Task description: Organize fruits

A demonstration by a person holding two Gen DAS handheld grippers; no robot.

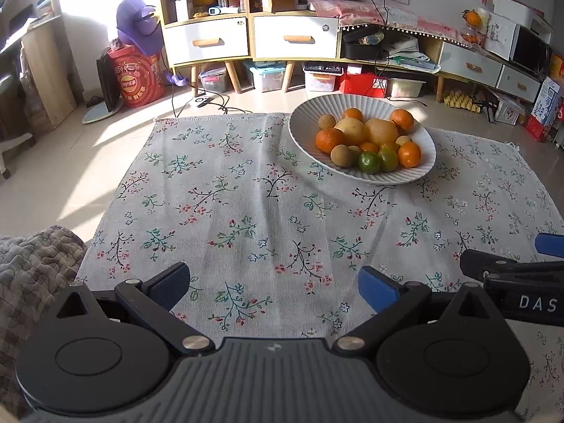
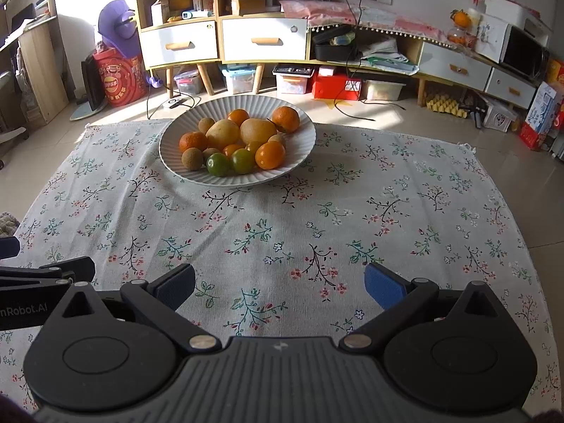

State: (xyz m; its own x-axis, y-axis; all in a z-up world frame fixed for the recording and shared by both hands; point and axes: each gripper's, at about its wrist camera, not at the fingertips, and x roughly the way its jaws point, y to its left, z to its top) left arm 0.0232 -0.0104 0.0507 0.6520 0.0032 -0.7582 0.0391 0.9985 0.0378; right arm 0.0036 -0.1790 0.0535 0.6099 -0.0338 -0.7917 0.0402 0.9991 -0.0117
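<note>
Left wrist view: left gripper point(image 1: 273, 283) hangs low over the floral cloth point(image 1: 246, 211), fingers spread wide, nothing betw them. The white ribbed bowl point(image 1: 303, 120) sits far right on the cloth, well apart from the gripper. All the fruit point(image 1: 370, 141) in sight is piled in it: oranges, two big yellow ones in the middle, small brown round ones, two green ones at the near rim. No loose fruit on the cloth here. Part of the right gripper pokes in at the right edge.

Right wrist view: right gripper point(image 2: 280, 285) is also released, fingers wide apart, empty, low over the cloth point(image 2: 282, 229). Bowl point(image 2: 169, 134) lies ahead, a bit left of centre, fruit point(image 2: 239, 141) heaped inside, cloth around it bare. Left gripper's side shows at the left edge.

Judgement: fruit already lies gathered in the bowl, so this fits either a tidy-up that's finished or a sort out of the bowl w/ both grippers parked near; can't tell which from this. If any fruit gets handled: go for a top or rim piece, e.g. a green one at the near rim, come in from above w/ fingers either side, close gently since round fruit rolls and the heap could shift, and keep clear of the bowl's rim so it doesn't tip or slide on the cloth
</note>
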